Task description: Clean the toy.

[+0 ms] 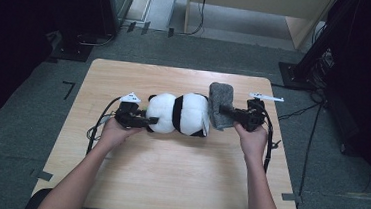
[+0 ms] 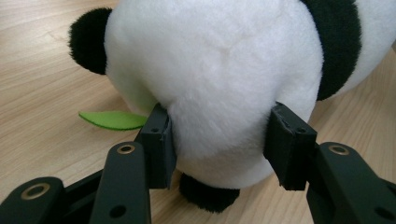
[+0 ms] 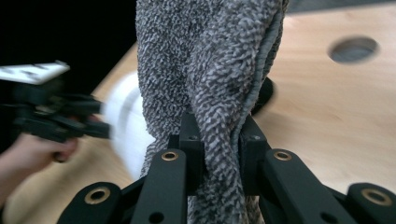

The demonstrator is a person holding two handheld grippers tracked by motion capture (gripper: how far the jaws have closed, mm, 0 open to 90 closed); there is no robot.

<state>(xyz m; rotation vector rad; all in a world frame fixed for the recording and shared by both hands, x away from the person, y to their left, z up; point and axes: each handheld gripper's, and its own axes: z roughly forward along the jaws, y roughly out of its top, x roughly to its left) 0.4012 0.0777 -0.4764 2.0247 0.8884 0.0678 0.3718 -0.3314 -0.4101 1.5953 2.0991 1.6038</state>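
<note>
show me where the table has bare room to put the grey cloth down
The near half of the table, between the two forearms and the front edge, is bare wood. The far strip behind the panda is bare too, as is the left end past the left gripper. The middle row is crowded: panda, grey cloth and right gripper sit close together.

Soft, fluffy plush is seen on the panda toy (image 2: 219,84), white and black, with a flat green felt leaf (image 2: 114,120) beside it. A nubbly, looped grey cloth (image 3: 210,70) is shown, rough and matt. The bench (image 1: 168,168) is pale wood-grain, smooth, faintly sheened. The tongs (image 2: 224,144) are matt black plastic with brassy rivets.
</note>
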